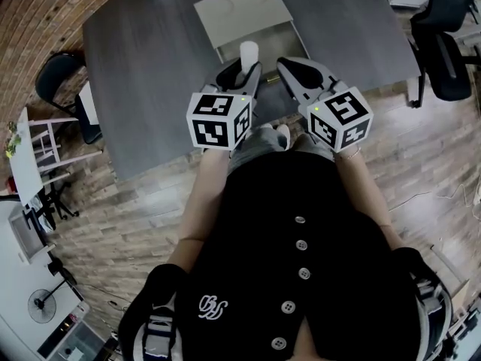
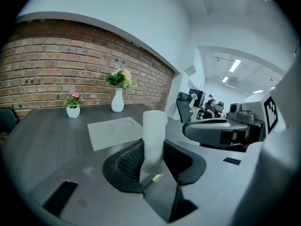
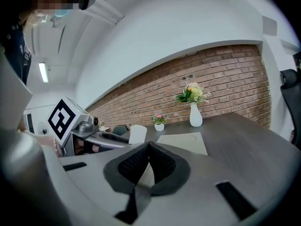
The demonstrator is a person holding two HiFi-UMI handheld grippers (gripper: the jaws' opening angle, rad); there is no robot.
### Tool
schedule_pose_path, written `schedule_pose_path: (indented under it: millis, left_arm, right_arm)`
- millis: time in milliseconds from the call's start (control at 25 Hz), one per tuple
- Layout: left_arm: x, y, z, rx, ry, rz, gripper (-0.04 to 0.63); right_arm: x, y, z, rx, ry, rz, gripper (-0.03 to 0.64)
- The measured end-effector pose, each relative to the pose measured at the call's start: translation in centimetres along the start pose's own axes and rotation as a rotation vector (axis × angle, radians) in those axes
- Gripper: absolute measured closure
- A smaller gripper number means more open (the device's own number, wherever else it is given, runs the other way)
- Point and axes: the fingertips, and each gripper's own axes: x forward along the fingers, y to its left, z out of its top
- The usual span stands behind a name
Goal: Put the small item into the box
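In the head view my left gripper (image 1: pixel 242 70) is shut on a small white cylinder (image 1: pixel 248 52) that stands upright between its jaws, just in front of the light grey box (image 1: pixel 242 10) on the dark table (image 1: pixel 150 59). The left gripper view shows the white cylinder (image 2: pixel 154 138) clamped in the left gripper (image 2: pixel 154 149), with the box's flat pale top (image 2: pixel 115 131) beyond it. My right gripper (image 1: pixel 290 66) hovers beside the left one, its jaws shut together on nothing. The right gripper (image 3: pixel 148 147) also sees the cylinder (image 3: pixel 138 133) to its left.
A white vase with flowers (image 2: pixel 117 100) and a small potted plant (image 2: pixel 73 110) stand at the table's far end by the brick wall. Office chairs (image 1: pixel 445 51) stand to the right of the table, and another chair (image 1: pixel 60 77) is on the left.
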Motion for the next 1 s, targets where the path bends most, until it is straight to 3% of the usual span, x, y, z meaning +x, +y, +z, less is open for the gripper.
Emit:
schedule_pose_path:
  millis: [200,640,800,1000]
  left_arm:
    - [0.2,0.6,-0.6,0.049,0.066,-0.044,0.469]
    - [3.0,2.7,-0.8,0.292,0.222,-0.046,0.469]
    - [4.9,4.0,-1.7,0.399,0.305,-0.034,0.469]
    - [8.1,5.0,-4.2,0.477,0.450,-0.078,0.469]
  right_arm:
    - [1.1,0.1,0.3,0.007,0.013,-0.015,0.615]
    - [3.8,-2.2,-0.9,-0.041,0.109,-0.017,0.615]
    - [5.2,-3.4,-1.8,-0.083,0.162,-0.017,0.615]
    - [6.5,-5.3,-3.3,-0.064,0.210,-0.027,0.615]
